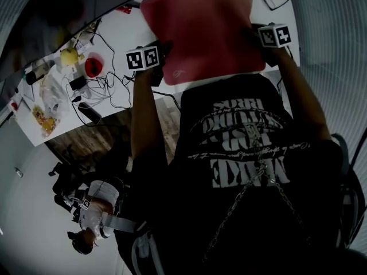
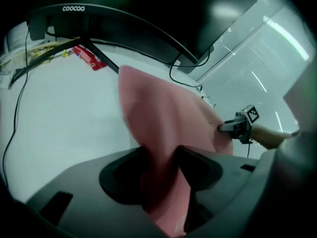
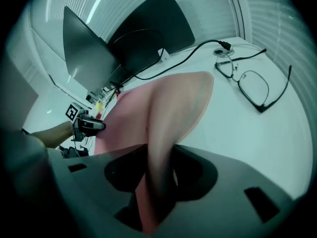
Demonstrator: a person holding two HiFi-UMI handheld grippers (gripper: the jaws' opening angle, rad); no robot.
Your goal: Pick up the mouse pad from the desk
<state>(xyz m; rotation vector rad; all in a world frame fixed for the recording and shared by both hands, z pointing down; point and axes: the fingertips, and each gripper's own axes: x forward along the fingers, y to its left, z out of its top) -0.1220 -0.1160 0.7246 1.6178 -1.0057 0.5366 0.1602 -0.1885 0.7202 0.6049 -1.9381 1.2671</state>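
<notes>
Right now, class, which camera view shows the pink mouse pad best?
The head view: the mouse pad shows nearly whole, spanning from the left gripper to the right gripper. Each gripper view shows it foreshortened, one edge pinched between its own jaws.

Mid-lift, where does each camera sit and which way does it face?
Head view: on the head, steeply down at mouse pad and desk; torso, forearms show.
Left gripper view: on left gripper, along its fingers, across the mouse pad to right gripper.
Right gripper view: on right gripper, toward left gripper and glasses.
All share the mouse pad.
</notes>
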